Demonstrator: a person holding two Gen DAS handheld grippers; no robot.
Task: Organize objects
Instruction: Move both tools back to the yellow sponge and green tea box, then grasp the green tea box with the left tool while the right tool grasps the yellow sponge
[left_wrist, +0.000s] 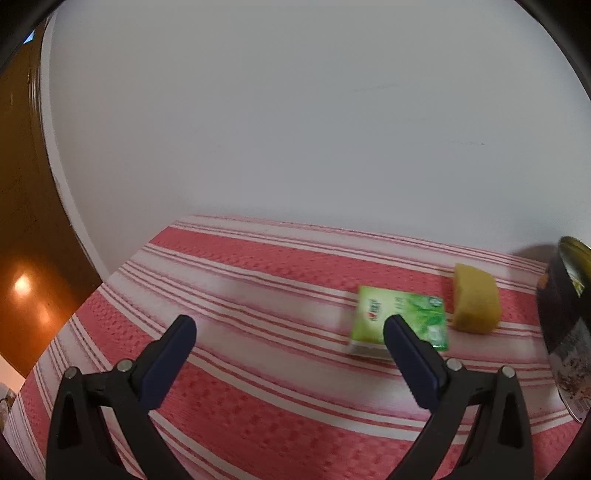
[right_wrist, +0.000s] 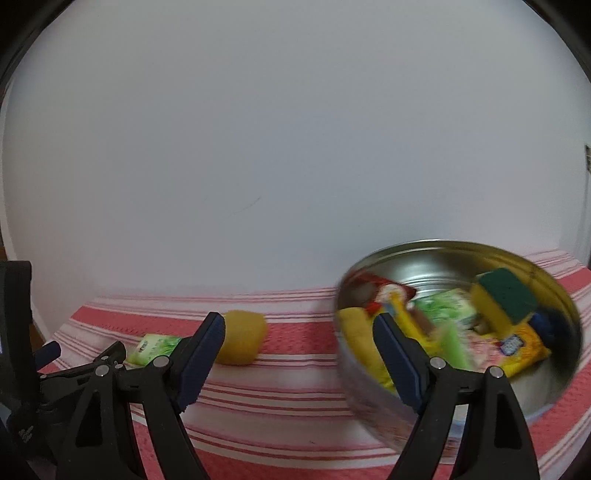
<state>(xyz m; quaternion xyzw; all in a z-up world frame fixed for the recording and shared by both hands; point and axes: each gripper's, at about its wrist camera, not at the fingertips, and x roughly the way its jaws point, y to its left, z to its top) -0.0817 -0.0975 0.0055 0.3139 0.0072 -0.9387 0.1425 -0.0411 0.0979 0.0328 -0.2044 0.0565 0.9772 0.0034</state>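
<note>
Near the surface's (left_wrist: 258, 406) far edge: green packet (left_wrist: 400, 317), yellow sponge (left_wrist: 476, 301), tin (right_wrist: 369, 391) full of packets; labels blurred, unreadable. Left hand-held gripper (left_wrist: 290, 325) and right hand-held gripper (right_wrist: 299, 321) both spread, empty.

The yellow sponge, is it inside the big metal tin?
No, the yellow sponge lies on the striped cloth beside the green packet, left of the metal tin.

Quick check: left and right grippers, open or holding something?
Left gripper: open, holding nothing.
Right gripper: open, holding nothing.
</note>
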